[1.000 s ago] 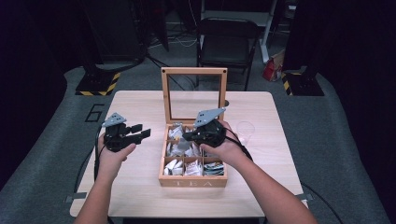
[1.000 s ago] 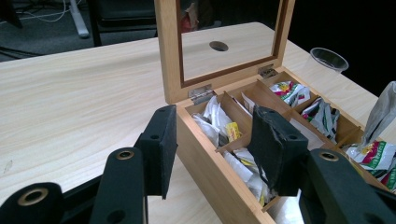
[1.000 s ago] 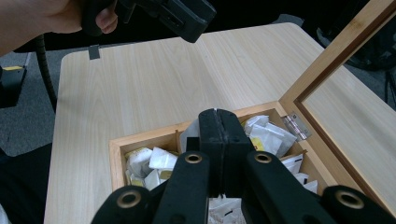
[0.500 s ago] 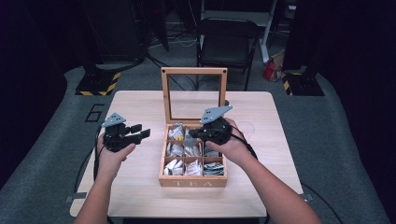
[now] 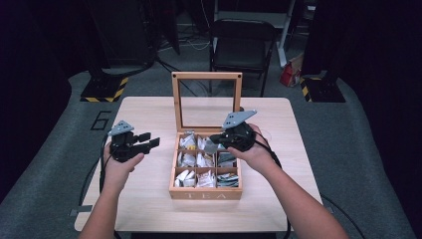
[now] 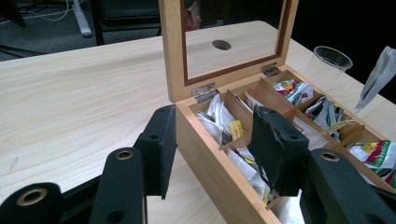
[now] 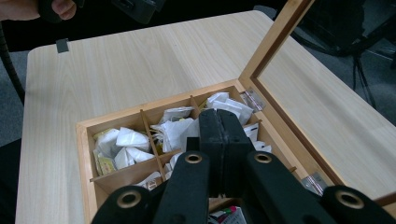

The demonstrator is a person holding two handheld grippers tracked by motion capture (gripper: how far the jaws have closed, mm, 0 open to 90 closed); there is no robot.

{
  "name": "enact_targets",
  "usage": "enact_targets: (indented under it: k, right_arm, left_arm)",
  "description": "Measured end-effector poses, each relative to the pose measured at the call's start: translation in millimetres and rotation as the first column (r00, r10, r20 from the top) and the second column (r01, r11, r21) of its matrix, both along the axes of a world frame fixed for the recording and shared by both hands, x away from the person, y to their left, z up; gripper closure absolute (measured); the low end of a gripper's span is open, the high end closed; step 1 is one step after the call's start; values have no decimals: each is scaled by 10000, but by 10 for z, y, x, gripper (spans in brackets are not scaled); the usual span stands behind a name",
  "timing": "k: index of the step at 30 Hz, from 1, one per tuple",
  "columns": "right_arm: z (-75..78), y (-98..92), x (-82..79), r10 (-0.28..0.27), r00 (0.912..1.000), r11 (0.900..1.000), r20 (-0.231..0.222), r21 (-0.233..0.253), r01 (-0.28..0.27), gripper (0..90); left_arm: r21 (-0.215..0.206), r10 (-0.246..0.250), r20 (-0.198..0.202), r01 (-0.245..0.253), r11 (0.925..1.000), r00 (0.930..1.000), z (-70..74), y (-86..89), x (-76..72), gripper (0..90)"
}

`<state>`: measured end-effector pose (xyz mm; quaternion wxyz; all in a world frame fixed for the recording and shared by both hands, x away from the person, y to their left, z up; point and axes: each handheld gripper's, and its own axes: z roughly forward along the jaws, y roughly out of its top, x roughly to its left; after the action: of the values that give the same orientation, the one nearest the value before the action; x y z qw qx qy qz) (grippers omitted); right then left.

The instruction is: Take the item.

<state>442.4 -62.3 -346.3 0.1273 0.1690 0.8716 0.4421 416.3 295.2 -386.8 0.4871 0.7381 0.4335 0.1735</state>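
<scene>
While a grey tea packet is dangling from the closed jaws of our right gripper, just above the back compartments of the open tea box, we are keeping its long axis hanging straight down. We are holding our left gripper, jaws spread wide and empty, apart to the box's left, so the right hand is nearer.

- High view: table evenly lit from above; surroundings fall into deep darkness.
- Image soft, low in detail.
- Gripper views: near black jaws slightly blurred, tea box sharp.
- Shadows faint, no strong glare.
</scene>
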Motion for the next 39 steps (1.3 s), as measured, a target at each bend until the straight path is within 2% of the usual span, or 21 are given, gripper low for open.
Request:
enact_targets:
  k: [18, 26, 39]
  right_arm:
    - [83, -218, 80, -597, 9981, 9982, 125, 7, 597, 900]
    - [135, -339, 146, -967, 9952, 9953, 180, -23, 967, 900]
    - [221, -549, 235, -1729, 9844, 9847, 335, -152, 1735, 900]
  left_arm:
    - [130, 175, -110, -174, 9998, 9998, -10, -6, 10, 428]
    - [133, 180, -128, -178, 9998, 9998, -16, -4, 13, 426]
    - [74, 226, -137, -225, 9997, 9997, -18, 1, 12, 426]
